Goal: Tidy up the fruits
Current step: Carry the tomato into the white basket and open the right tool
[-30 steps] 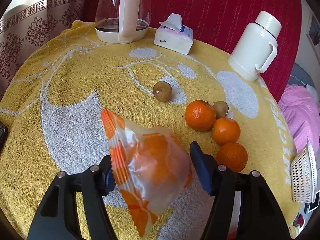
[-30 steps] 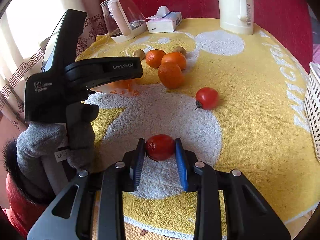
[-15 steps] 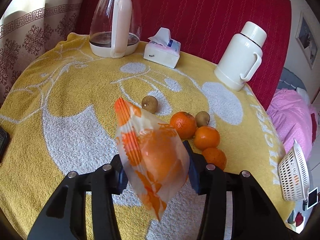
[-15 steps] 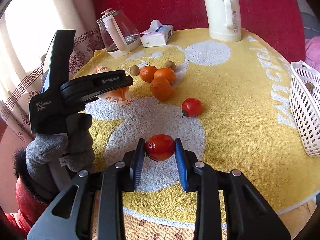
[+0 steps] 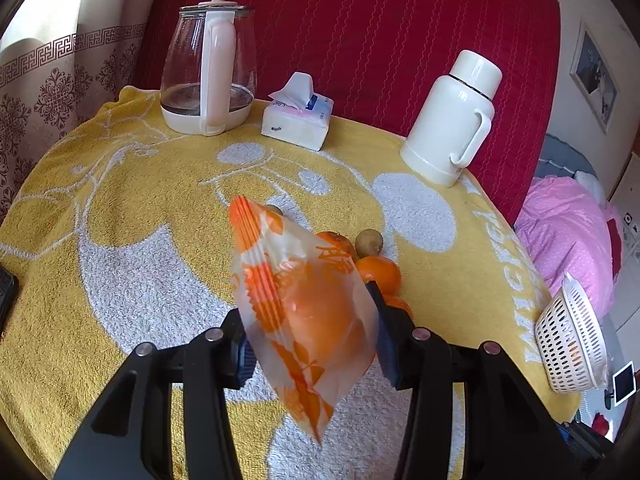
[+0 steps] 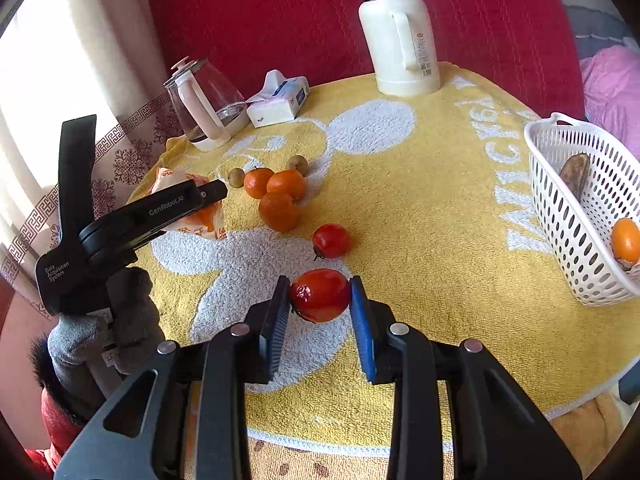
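Note:
My left gripper (image 5: 312,332) is shut on an orange wrapped in an orange-printed plastic bag (image 5: 308,312) and holds it above the yellow towel; it also shows in the right wrist view (image 6: 188,208). My right gripper (image 6: 320,312) is shut on a red tomato (image 6: 320,295), lifted over the towel. A second tomato (image 6: 331,241) lies on the towel. Three mandarins (image 6: 280,192) and two small brown fruits (image 6: 236,177) sit in a cluster behind it. A white basket (image 6: 576,208) at the right edge holds an orange fruit (image 6: 625,240) and a dark piece.
A glass kettle (image 5: 208,68), a tissue pack (image 5: 296,120) and a white thermos (image 5: 452,120) stand along the table's far edge against a red backrest. A curtain hangs at the left. The person's gloved hand (image 6: 104,320) holds the left gripper.
The left gripper closed on the bagged orange and lifted it. The right gripper rose and turned right with the tomato, bringing the basket into view.

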`<move>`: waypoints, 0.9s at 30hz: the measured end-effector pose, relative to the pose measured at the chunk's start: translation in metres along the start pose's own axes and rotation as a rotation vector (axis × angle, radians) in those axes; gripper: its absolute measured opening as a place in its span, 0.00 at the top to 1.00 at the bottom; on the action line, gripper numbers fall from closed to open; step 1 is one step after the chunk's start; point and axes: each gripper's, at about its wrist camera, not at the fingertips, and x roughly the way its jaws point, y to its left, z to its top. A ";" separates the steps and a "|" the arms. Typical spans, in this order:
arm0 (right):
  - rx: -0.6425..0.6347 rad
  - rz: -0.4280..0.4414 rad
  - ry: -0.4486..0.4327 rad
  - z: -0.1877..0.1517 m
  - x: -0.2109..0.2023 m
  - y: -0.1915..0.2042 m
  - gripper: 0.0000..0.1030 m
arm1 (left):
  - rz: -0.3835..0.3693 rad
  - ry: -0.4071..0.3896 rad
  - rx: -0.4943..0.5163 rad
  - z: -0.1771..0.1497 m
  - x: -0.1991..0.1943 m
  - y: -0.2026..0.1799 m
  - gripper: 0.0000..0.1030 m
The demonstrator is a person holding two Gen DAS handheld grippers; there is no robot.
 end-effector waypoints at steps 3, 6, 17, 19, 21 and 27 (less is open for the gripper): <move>0.017 -0.015 -0.024 0.003 -0.008 -0.007 0.70 | -0.009 -0.001 0.015 -0.002 -0.001 -0.005 0.54; 0.042 -0.038 -0.058 0.008 -0.020 -0.018 0.70 | -0.015 -0.003 0.024 -0.002 -0.002 -0.008 0.54; 0.196 -0.168 -0.192 0.025 -0.067 -0.084 0.70 | -0.026 0.001 0.040 -0.004 -0.004 -0.012 0.54; 0.238 -0.191 -0.211 0.026 -0.075 -0.099 0.70 | -0.026 0.002 0.043 -0.004 -0.004 -0.013 0.53; 0.278 -0.210 -0.227 0.026 -0.082 -0.113 0.70 | -0.027 0.005 0.044 -0.004 -0.003 -0.014 0.54; 0.360 -0.263 -0.245 0.022 -0.095 -0.146 0.70 | -0.028 0.009 0.050 -0.005 -0.002 -0.015 0.53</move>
